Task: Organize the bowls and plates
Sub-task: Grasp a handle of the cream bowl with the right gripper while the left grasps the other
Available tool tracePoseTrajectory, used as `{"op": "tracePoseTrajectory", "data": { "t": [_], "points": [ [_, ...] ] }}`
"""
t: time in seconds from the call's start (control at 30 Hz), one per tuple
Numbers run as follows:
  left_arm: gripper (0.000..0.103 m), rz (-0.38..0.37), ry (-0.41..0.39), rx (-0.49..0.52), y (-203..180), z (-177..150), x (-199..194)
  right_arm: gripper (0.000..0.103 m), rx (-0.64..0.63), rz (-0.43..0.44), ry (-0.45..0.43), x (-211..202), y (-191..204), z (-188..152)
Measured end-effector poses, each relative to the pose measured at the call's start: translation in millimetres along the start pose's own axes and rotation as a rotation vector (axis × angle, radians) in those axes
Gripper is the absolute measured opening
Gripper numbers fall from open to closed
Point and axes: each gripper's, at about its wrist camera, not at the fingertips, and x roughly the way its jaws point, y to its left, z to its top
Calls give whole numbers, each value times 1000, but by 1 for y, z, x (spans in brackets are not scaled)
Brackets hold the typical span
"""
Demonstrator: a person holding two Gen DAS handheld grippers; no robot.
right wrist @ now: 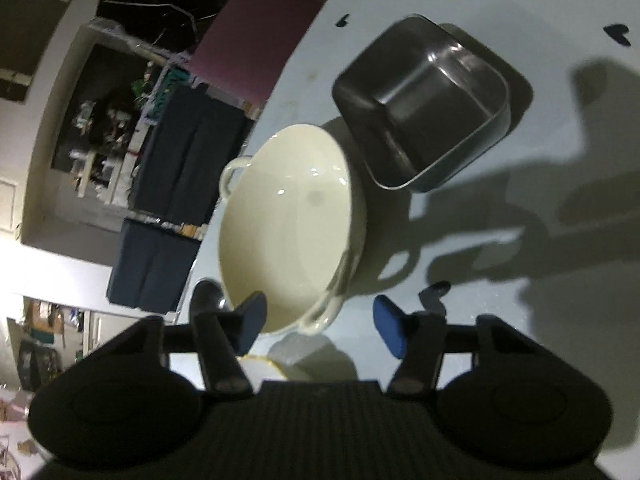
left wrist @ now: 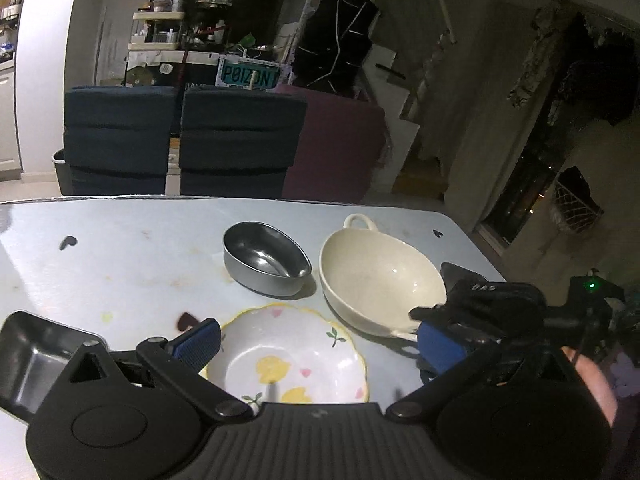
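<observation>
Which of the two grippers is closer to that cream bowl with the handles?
Right. The right gripper brackets the cream bowl's near handle, jaws open. The left gripper hovers over the flowered dish beside it.

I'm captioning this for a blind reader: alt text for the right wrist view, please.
The right gripper straddles the near handle of a cream bowl, pads not pressing. A steel square dish sits beyond it on a pale table.

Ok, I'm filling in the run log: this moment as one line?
left gripper: jaws open, over plate | right gripper: jaws open, cream bowl handle between them | table: metal bowl, tray
</observation>
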Motion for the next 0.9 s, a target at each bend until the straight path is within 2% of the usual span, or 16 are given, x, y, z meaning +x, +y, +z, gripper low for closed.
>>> {"op": "tracePoseTrajectory", "data": {
  "t": [0.13, 0.17, 0.27, 0.37, 0.6, 0.9],
  "points": [
    [103, 4, 18, -1, 5, -2, 6, 43, 52, -12, 17, 14, -6, 1],
    [103, 9, 22, -1, 7, -3, 7, 37, 53, -17, 24, 20, -5, 1],
    [103, 21, 27, -3, 11, -5, 7, 25, 36, -19, 8, 25, -3, -1],
    [103, 19, 29, -7, 11, -6, 5, 25, 19, -42, -2, 28, 1, -1],
    [103, 5, 28, 19, 7, -7, 0, 26, -137, -112, -18, 28, 17, 0],
    [101, -30, 27, 30, 2, -9, 5, 25, -273, -195, -15, 7, 4, 10]
  ]
}}
